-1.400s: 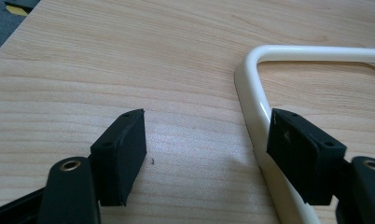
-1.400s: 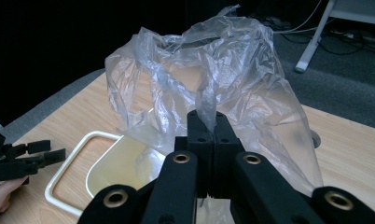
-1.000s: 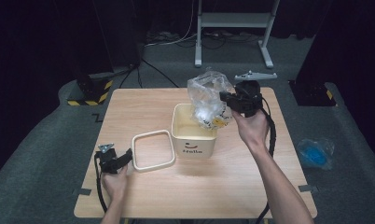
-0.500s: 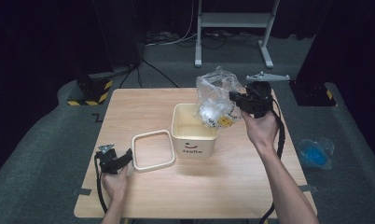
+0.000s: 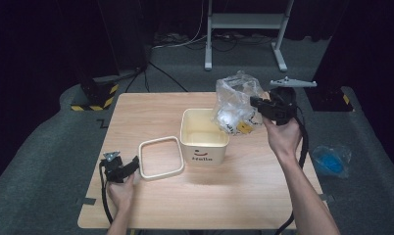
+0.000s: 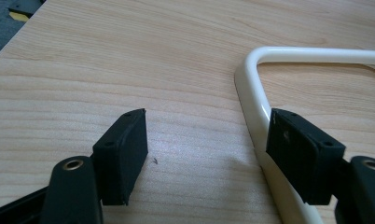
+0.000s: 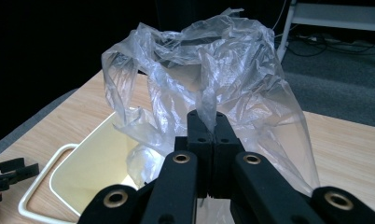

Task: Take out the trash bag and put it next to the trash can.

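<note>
A cream box [image 5: 204, 139] marked "Hello" stands open at the middle of the wooden table [image 5: 136, 112]. Its square cream lid frame [image 5: 160, 156] lies flat just left of it. My right gripper [image 5: 258, 104] is shut on a crumpled clear plastic bag [image 5: 233, 103], which hangs over the box's right rim with something white and a yellow tag inside. In the right gripper view the jaws [image 7: 207, 121] pinch the bag [image 7: 209, 70] above the box [image 7: 97, 168]. My left gripper [image 5: 130, 166] rests open at the frame's left edge; its jaws [image 6: 204, 126] stand apart, the right one over the frame's rim [image 6: 253, 102].
A blue plastic bag [image 5: 332, 159] lies on the grey floor right of the table. A white stand's legs [image 5: 244, 29] are behind the table, and a yellow-black striped block [image 5: 94, 98] sits at the back left. Bare tabletop lies in front of the box.
My right gripper has carried the plastic bag to the right, from above the box's middle to its right rim. The left gripper and the frame have stayed put.
</note>
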Action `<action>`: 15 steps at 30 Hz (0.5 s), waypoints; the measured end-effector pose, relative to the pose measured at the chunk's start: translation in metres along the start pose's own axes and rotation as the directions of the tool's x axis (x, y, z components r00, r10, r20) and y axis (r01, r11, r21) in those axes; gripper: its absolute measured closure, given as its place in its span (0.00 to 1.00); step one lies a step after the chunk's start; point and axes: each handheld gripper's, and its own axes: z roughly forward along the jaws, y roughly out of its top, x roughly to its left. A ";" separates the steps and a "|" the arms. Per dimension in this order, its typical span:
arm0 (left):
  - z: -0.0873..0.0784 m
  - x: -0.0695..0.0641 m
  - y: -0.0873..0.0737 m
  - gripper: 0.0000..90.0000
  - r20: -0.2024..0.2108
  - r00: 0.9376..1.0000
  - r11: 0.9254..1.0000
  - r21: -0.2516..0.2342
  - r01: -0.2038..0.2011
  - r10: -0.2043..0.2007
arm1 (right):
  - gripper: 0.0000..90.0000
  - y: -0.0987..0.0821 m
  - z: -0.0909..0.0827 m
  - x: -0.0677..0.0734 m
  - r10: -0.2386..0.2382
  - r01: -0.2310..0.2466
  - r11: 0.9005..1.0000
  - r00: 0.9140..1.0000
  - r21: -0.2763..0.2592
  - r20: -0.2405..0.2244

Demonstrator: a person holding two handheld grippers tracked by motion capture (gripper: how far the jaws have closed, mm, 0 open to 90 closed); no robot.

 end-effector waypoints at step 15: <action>0.000 0.000 0.000 0.32 -0.003 1.000 1.000 -0.003 0.000 0.000 | 0.99 -0.010 -0.010 -0.022 0.038 -0.038 0.999 0.999 -0.011 0.029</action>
